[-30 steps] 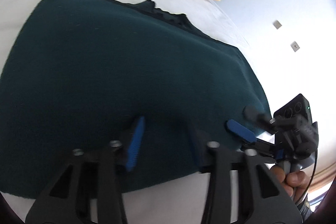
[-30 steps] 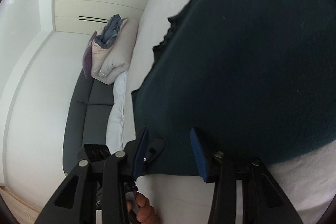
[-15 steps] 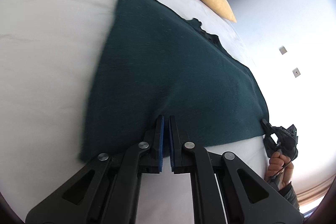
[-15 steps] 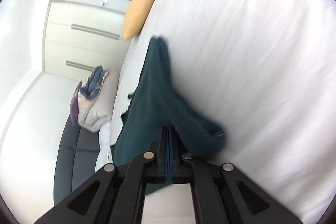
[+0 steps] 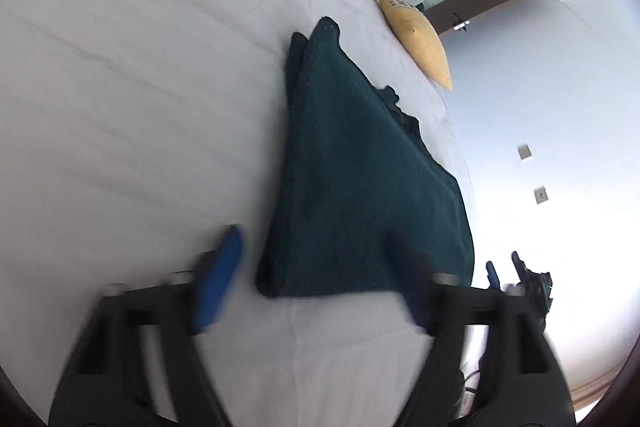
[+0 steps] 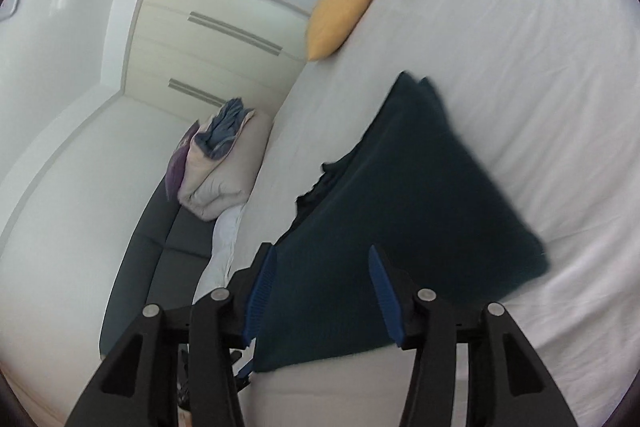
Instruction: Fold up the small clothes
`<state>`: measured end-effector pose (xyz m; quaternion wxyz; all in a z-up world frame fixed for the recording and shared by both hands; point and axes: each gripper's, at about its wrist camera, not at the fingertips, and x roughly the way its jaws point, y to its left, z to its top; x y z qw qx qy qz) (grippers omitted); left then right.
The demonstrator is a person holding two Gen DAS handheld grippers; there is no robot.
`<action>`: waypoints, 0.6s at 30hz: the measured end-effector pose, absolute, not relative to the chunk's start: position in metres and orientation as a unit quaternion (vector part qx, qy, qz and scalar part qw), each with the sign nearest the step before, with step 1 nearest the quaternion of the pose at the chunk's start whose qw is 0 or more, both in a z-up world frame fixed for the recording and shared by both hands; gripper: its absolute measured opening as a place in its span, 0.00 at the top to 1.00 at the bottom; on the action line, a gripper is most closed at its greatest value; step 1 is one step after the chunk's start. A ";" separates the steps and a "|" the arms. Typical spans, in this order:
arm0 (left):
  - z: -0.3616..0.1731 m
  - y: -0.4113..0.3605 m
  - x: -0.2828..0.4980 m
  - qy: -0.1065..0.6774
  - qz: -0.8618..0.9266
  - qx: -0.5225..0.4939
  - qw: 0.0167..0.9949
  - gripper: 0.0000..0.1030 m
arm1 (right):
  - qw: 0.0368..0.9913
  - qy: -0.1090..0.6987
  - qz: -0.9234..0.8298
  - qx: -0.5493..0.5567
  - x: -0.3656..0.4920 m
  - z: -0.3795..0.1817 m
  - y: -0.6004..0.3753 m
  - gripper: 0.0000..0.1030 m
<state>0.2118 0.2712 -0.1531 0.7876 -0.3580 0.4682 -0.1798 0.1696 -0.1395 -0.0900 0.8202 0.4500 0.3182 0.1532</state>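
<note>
Sweater, dark teal, lies folded on the white bed, its near edge by the bed's near side. Left tool hangs released over the sweater's near left corner, fingers spread wide, blurred. Right tool is also released, fingers apart over the sweater's near edge, gripping nothing. A yellow pillow rests at the bed's far end.

The garment lies folded on the bed, near its front edge. The cushion rests on the bed, well behind the garment.
</note>
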 end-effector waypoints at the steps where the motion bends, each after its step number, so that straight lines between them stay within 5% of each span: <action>1: -0.156 0.272 0.218 0.469 -0.188 -0.365 0.782 0.21 | 0.819 0.322 0.170 0.443 0.176 -0.086 -0.128 0.42; 18: -0.187 0.249 0.299 0.561 -0.258 -0.399 0.677 0.21 | 0.780 0.397 0.271 0.402 0.261 -0.091 -0.033 0.42</action>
